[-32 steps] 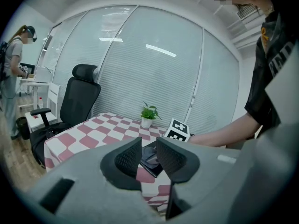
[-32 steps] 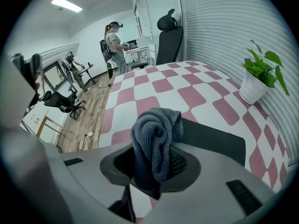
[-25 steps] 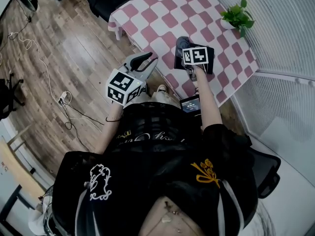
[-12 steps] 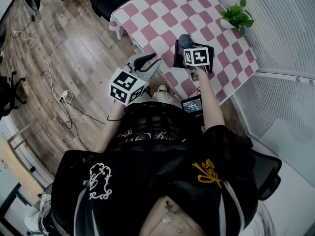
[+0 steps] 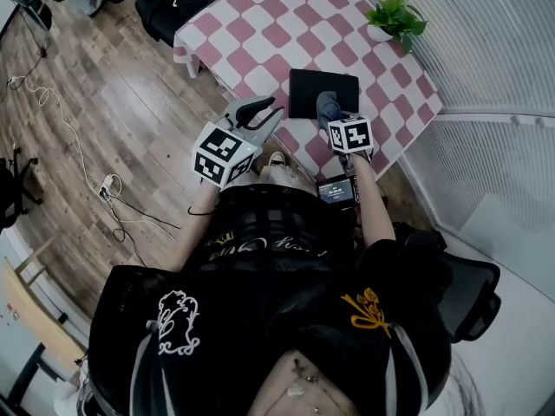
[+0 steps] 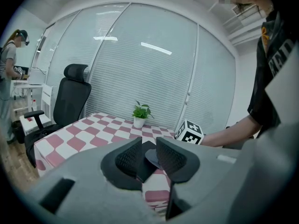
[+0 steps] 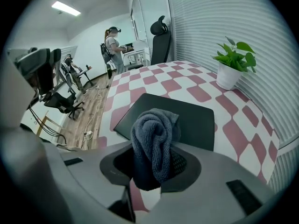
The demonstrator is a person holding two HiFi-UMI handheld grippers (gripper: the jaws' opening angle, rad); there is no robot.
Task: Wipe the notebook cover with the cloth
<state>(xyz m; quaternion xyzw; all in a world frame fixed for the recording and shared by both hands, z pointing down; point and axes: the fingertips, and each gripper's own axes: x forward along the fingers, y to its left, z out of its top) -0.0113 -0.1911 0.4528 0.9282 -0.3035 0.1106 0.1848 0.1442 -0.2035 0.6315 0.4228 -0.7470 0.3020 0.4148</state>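
Note:
A black notebook (image 5: 316, 92) lies flat on the pink-and-white checked table (image 5: 260, 24), near its front edge. My right gripper (image 5: 334, 118) is shut on a bunched grey cloth (image 5: 327, 104), which sits over the notebook's near right part. From the right gripper view, the cloth (image 7: 154, 139) fills the jaws of the right gripper (image 7: 155, 163), with the notebook (image 7: 196, 118) just beyond. Whether cloth and cover touch is hidden. My left gripper (image 5: 257, 111) hovers off the table's front left edge; the left gripper (image 6: 149, 155) has its jaws slightly apart and holds nothing.
A potted plant (image 5: 395, 20) stands at the table's far right corner, by the blinds. A black office chair (image 6: 70, 101) is beyond the table's far end. Cables (image 5: 113, 180) lie on the wooden floor at left. A person (image 7: 113, 43) stands in the background.
My right gripper has drawn the cloth back across the notebook toward the near edge, uncovering most of the cover. The left gripper has stayed about where it was.

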